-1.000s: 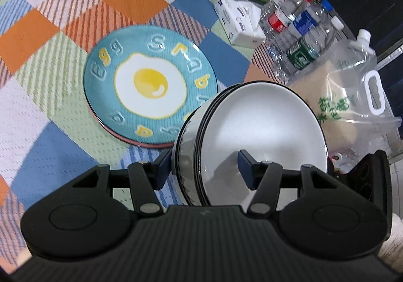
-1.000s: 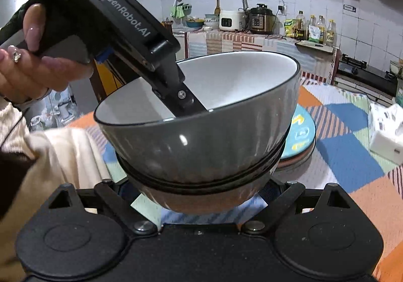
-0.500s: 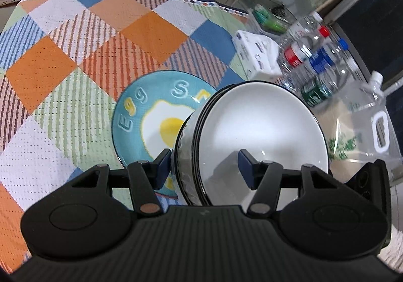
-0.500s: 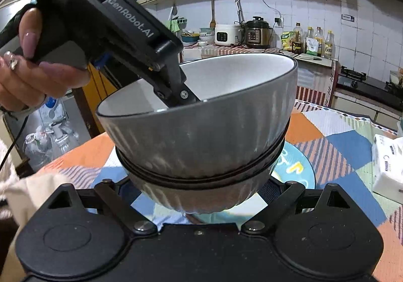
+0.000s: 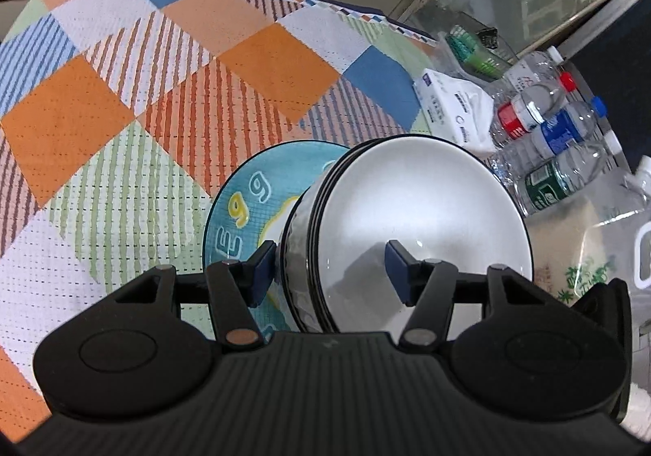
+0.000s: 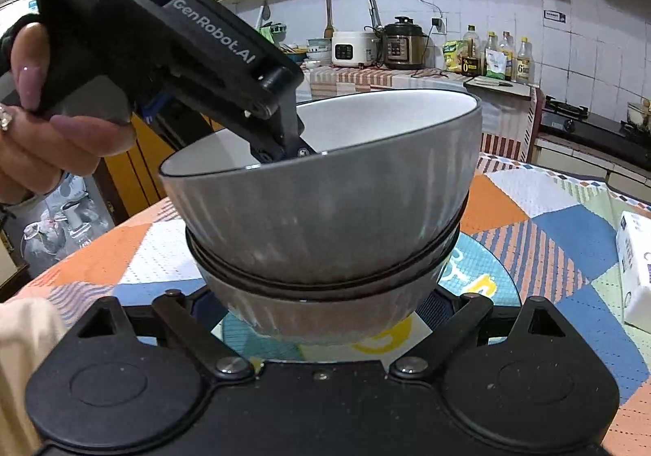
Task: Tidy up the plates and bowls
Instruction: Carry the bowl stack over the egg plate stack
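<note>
My left gripper (image 5: 329, 266) is shut on the rim of a stack of grey bowls (image 5: 411, 236) with white insides, one finger outside and one inside. The stack hangs above a blue plate with a fried-egg picture (image 5: 252, 207) that lies on the checked tablecloth. In the right wrist view the bowl stack (image 6: 321, 207) fills the middle, over the blue plate (image 6: 476, 285), with the left gripper body (image 6: 195, 44) reaching into the top bowl. My right gripper (image 6: 321, 309) stands on both sides of the bottom bowl's base; its fingertips are hidden behind the bowl.
A white tissue pack (image 5: 451, 110), several water bottles (image 5: 545, 130) and a clear bag (image 5: 590, 248) lie at the table's right edge. In the right wrist view the tissue pack (image 6: 634, 264) is on the right, a kitchen counter with cookers (image 6: 378, 49) behind.
The bowl stack, held by both grippers, has moved over the blue plate, which it now partly hides. Both grips are unchanged.
</note>
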`<state>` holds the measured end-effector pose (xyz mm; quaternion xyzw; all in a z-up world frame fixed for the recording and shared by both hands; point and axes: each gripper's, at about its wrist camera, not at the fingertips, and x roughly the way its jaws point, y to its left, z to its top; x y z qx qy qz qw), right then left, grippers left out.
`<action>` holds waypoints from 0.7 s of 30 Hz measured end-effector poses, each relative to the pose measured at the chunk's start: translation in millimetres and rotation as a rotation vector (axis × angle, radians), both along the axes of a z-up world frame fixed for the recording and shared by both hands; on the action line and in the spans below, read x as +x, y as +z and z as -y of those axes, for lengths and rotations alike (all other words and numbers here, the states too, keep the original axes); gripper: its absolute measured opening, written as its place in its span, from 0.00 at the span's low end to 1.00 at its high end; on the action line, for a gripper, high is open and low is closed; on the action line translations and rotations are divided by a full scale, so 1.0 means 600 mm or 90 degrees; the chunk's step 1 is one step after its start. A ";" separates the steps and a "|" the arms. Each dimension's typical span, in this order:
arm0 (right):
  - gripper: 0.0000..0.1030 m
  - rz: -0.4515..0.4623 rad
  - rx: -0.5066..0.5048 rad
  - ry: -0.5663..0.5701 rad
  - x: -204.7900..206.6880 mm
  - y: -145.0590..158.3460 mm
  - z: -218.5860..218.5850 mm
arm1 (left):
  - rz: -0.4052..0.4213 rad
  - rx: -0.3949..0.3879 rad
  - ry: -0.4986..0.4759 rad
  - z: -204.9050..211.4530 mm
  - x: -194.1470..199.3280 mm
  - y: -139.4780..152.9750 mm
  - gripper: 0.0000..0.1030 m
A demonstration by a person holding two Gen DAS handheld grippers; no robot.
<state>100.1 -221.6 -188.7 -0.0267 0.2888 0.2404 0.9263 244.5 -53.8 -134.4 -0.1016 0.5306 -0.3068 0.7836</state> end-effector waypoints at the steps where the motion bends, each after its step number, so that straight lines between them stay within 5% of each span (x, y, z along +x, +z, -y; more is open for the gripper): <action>1: 0.93 -0.003 -0.003 0.000 0.005 -0.003 0.000 | -0.004 -0.002 0.002 0.001 0.005 -0.006 0.55; 21: 0.92 -0.010 -0.066 -0.015 0.039 -0.034 0.004 | -0.016 -0.032 0.046 0.020 0.037 -0.064 0.55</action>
